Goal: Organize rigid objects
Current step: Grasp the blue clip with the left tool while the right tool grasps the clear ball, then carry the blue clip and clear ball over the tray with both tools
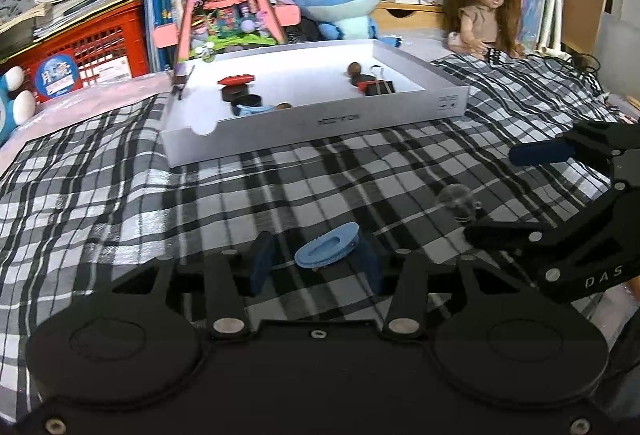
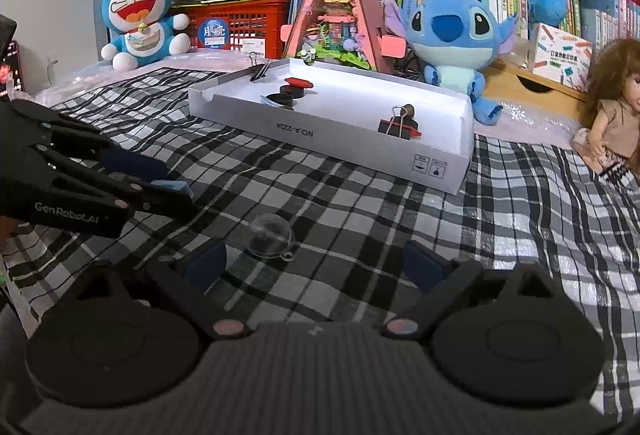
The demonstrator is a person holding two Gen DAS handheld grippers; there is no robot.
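Left gripper (image 1: 316, 261) jaws spread around a blue clip (image 1: 327, 245) lying on the plaid cloth (image 1: 120, 195); contact unclear. Clear dome (image 2: 271, 235) on cloth, just ahead of wide-open right gripper (image 2: 316, 267). White tray (image 2: 400, 155) beyond holds binder clips, caps.

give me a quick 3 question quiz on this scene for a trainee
1. True or false: the blue clip sits between the left gripper fingers.
2. Which loose item lies ahead of the open right gripper? A) clear dome B) doll C) book
3. Fill in: the red and black pieces lie inside the white ____.

Key: 1 true; 2 A; 3 box
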